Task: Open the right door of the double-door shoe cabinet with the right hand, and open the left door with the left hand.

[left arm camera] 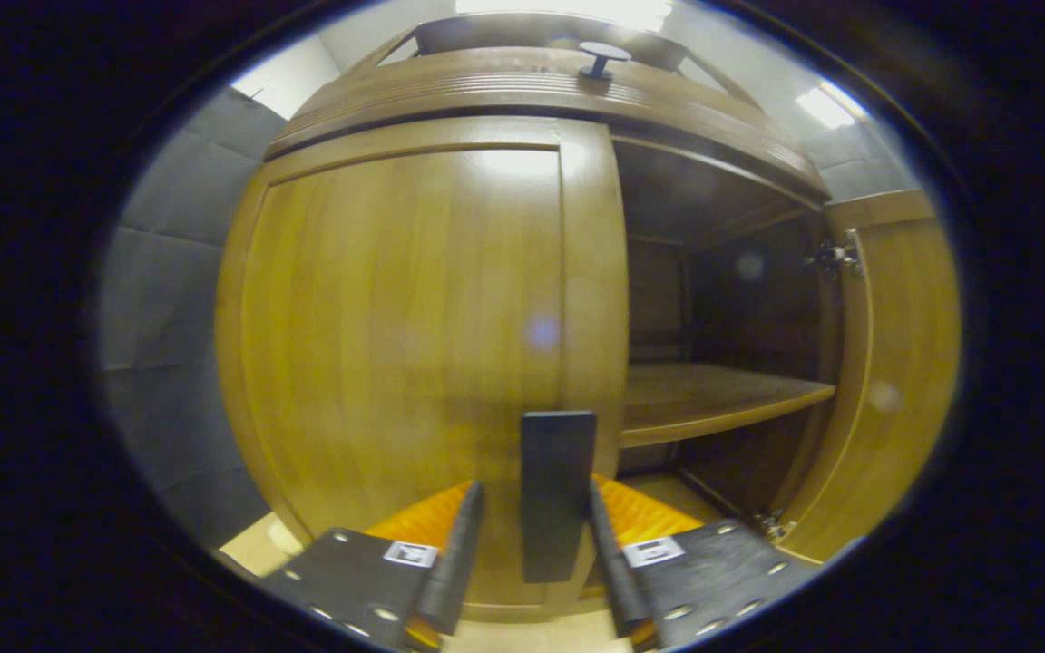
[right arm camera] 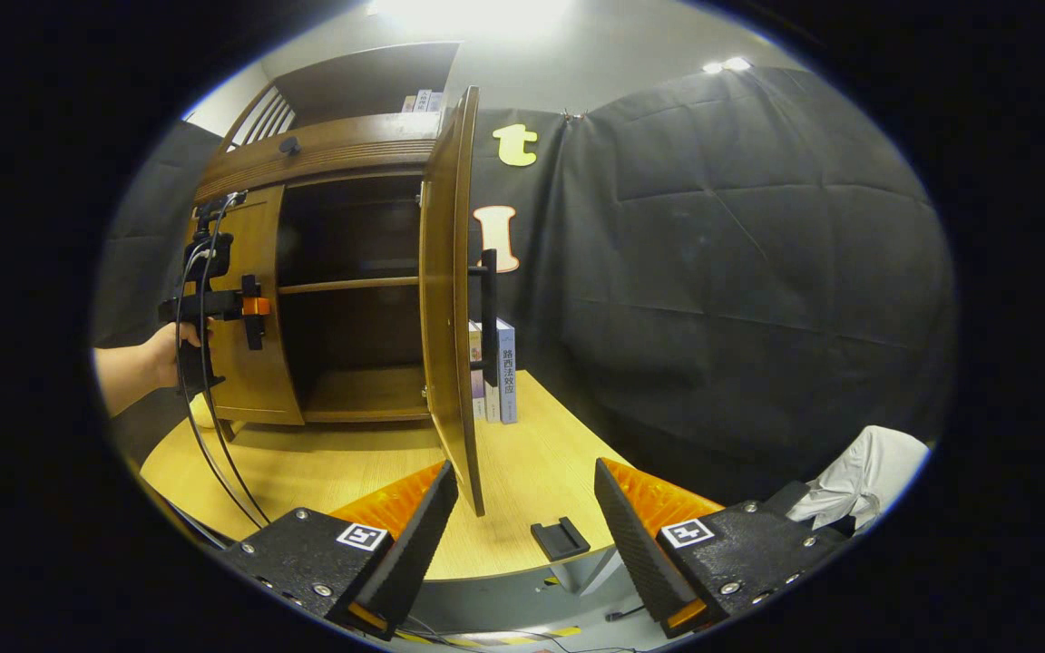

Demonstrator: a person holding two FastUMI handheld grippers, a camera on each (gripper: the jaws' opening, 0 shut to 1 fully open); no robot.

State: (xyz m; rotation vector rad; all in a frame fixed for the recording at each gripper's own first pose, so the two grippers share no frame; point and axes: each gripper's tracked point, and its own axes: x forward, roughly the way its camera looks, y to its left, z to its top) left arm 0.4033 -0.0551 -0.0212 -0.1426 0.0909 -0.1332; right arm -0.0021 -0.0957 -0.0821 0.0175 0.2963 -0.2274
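Right door [right arm camera: 448, 308] stands swung wide, edge-on at 12 o'clock of the right hand-held gripper [right arm camera: 522, 526], which is open and empty, clear of it. Left door [left arm camera: 414, 336] is shut; left hand-held gripper [left arm camera: 536, 544] straddles its handle [left arm camera: 558, 494], jaws apart, apparently positioned to close and pull.

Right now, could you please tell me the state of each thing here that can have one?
Right wooden cabinet door: swung wide open.
Left wooden cabinet door: closed.
Left door's dark bar handle: between the left gripper's open jaws, not yet clamped.
Right gripper: open, holding nothing.
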